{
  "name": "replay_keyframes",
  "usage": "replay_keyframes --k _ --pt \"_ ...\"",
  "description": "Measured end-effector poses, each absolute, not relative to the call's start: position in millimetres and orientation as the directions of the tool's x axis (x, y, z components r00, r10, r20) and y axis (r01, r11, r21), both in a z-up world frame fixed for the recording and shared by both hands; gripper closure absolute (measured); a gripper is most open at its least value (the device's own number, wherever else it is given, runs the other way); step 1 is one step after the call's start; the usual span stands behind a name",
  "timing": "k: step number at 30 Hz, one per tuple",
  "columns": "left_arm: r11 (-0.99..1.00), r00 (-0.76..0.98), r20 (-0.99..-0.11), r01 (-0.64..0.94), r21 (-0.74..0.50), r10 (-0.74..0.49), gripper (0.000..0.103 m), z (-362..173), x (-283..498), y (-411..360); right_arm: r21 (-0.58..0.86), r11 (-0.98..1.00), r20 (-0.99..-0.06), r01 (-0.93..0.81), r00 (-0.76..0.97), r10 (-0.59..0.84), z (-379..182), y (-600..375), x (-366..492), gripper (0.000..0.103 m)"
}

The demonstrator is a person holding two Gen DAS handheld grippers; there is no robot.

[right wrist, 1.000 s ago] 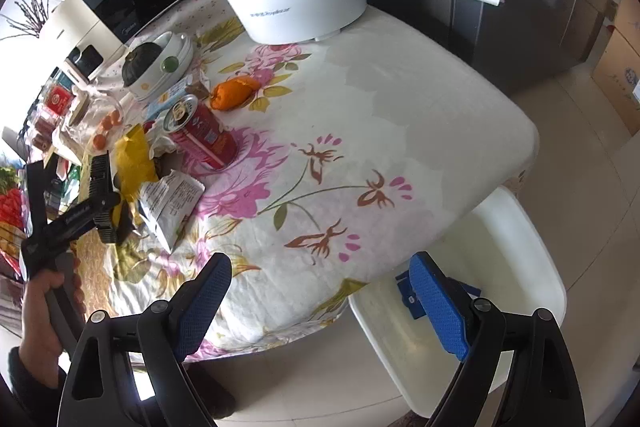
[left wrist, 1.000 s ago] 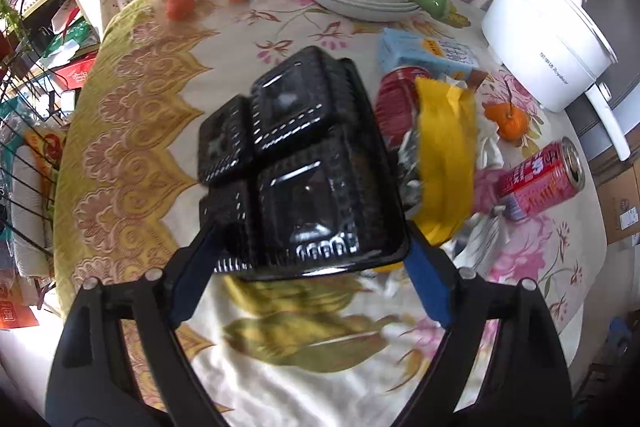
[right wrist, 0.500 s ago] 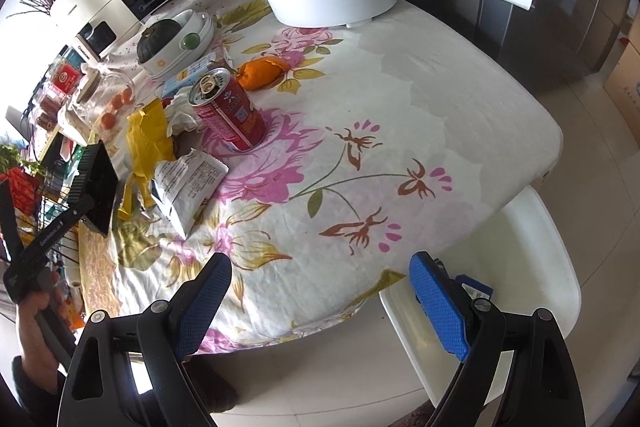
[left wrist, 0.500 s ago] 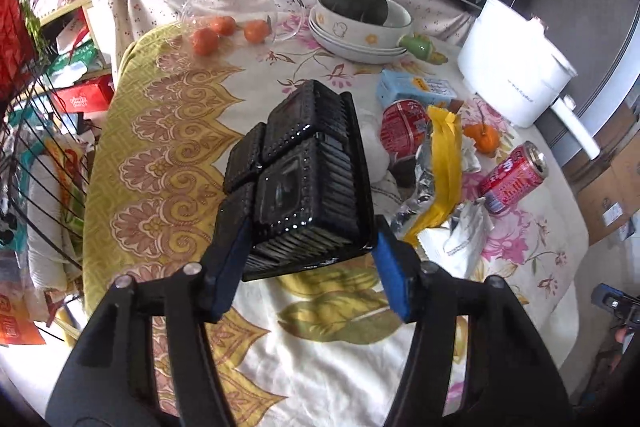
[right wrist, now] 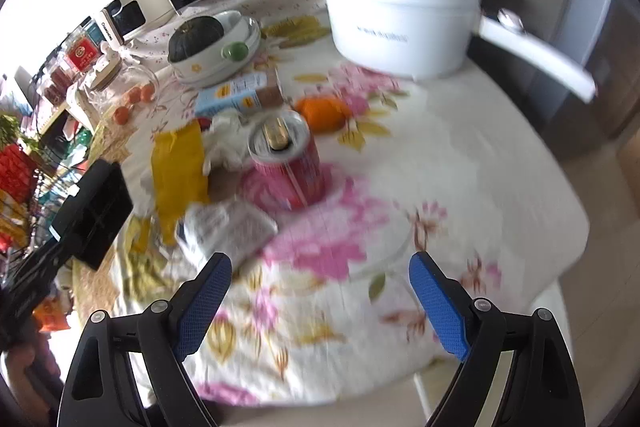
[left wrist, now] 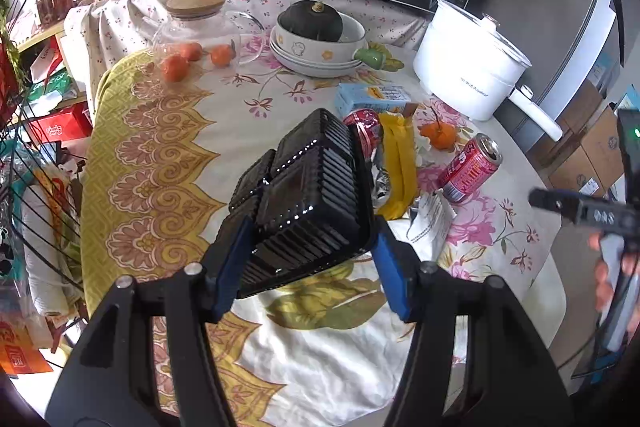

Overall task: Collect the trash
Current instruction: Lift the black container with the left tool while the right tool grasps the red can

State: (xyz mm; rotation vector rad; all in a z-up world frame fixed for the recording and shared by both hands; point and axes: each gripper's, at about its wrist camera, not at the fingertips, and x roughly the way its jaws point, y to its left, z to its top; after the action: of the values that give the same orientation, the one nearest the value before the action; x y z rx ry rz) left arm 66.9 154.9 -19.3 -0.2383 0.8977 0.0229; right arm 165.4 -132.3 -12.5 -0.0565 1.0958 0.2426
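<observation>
We see the table (left wrist: 168, 163) crowded: a white electric pot (right wrist: 400, 23) at its far right corner, then a bowl holding a dark squash (left wrist: 312, 21). Our left gripper (left wrist: 308, 259) clamps the black plastic tray (left wrist: 304, 203), lifted above the table's near edge. Beside it lie a yellow wrapper (left wrist: 396, 163), a red can (right wrist: 292, 163) and a crumpled packet (right wrist: 228, 231). Our right gripper (right wrist: 320, 303) hangs wide, empty, with the can and packet before it.

Right wrist view is smeared, so the print on the red can (right wrist: 289, 163) and the crumpled wrapper (right wrist: 228, 231) is unreadable. In the left view, the black tray (left wrist: 308, 203) hides most of a second red can (left wrist: 366, 131).
</observation>
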Motion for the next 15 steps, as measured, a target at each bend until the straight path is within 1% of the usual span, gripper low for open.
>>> replay_keyframes --k 6,8,11,14,15 --pt "0.957 0.637 -0.762 -0.13 -0.258 -0.118 0.042 -17 63 171 0.01 0.969 -0.891 -0.247 0.438 0.121 -27 -96 204 0.013" --pt "0.953 0.642 -0.756 -0.131 -0.272 -0.128 0.042 -15 61 173 -0.005 0.969 -0.896 -0.246 0.432 0.105 -36 -90 212 0.017" --pt "0.949 0.649 -0.748 -0.129 -0.287 -0.138 0.042 -13 59 174 -0.023 0.972 -0.906 -0.236 0.416 0.08 -46 -87 222 0.028" --pt "0.946 0.651 -0.744 -0.126 -0.298 -0.148 0.042 -12 57 173 -0.01 0.972 -0.908 -0.237 0.41 0.091 -51 -87 229 0.047" --pt "0.946 0.651 -0.744 -0.125 -0.299 -0.149 0.042 -12 56 172 0.001 0.97 -0.908 -0.242 0.405 0.102 -52 -87 230 0.05"
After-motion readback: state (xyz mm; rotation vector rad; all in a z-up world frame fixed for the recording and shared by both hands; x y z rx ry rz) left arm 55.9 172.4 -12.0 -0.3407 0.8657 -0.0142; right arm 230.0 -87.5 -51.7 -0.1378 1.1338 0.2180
